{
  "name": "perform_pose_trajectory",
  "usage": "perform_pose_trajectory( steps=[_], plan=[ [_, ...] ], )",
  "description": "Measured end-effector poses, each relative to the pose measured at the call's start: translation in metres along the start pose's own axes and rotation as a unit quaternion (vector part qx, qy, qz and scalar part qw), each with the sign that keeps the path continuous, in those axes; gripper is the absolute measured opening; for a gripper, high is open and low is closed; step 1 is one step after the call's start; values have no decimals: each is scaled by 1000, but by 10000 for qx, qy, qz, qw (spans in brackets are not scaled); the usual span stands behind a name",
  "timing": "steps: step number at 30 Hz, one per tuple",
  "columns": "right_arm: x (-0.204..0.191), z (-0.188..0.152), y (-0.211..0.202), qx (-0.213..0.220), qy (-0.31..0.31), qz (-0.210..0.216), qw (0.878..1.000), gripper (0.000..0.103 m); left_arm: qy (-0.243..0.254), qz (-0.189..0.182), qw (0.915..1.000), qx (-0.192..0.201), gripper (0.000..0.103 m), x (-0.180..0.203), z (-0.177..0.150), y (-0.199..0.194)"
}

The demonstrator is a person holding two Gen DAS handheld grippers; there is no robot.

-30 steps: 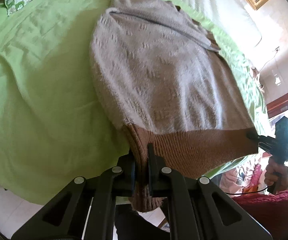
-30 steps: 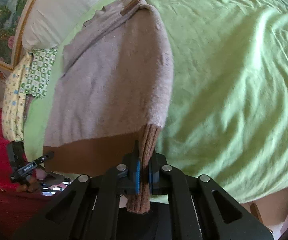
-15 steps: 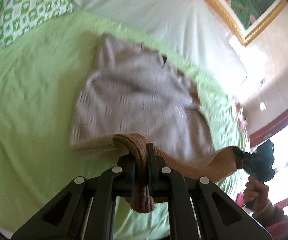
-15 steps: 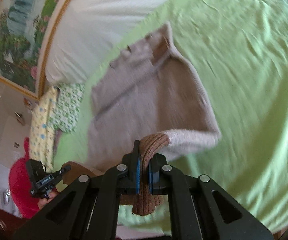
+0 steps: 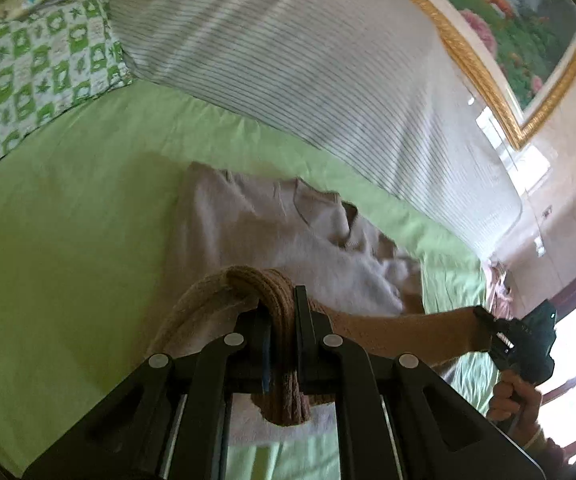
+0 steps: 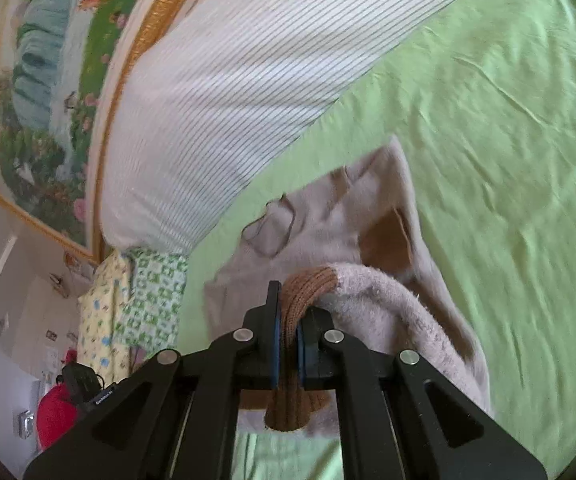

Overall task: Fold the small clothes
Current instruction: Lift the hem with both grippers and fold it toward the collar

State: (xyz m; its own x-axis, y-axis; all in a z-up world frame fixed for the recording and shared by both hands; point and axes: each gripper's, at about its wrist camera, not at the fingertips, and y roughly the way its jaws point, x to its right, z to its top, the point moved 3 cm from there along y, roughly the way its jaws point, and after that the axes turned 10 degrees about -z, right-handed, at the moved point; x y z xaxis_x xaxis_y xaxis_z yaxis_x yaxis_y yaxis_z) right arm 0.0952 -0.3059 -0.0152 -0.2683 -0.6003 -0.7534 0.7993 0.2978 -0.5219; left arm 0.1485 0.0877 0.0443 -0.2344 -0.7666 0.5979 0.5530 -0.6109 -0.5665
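A small pale grey-pink sweater (image 5: 256, 232) with a brown ribbed hem (image 5: 400, 332) lies on the green bed sheet (image 5: 68, 240), collar toward the striped pillow. My left gripper (image 5: 282, 320) is shut on one corner of the hem. My right gripper (image 6: 288, 316) is shut on the other hem corner (image 6: 308, 284); it also shows in the left wrist view (image 5: 488, 322). Both hold the hem lifted and carried over the sweater's body (image 6: 328, 232), so the lower part doubles over the upper part.
A white striped pillow (image 5: 308, 60) lies along the head of the bed, with a green-and-white patterned pillow (image 5: 36, 68) beside it. A gold-framed painting (image 6: 48, 80) hangs behind. Green sheet (image 6: 508, 140) spreads wide to the right of the sweater.
Both grippers have lifted the hem off the near edge of the bed and carried it forward toward the collar. The sweater went from flat to doubling over itself.
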Motion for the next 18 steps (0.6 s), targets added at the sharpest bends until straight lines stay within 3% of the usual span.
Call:
perform_pose_trajectory(
  steps=[10,18],
  plan=[
    [0,69,78,-104,178,-122,9997,7,-422,233,9988,76,7,-41,77,83],
    [19,92,134,-346,224,-656,9970,7,-573,617,9963,-192,8,-76,97,148]
  ],
)
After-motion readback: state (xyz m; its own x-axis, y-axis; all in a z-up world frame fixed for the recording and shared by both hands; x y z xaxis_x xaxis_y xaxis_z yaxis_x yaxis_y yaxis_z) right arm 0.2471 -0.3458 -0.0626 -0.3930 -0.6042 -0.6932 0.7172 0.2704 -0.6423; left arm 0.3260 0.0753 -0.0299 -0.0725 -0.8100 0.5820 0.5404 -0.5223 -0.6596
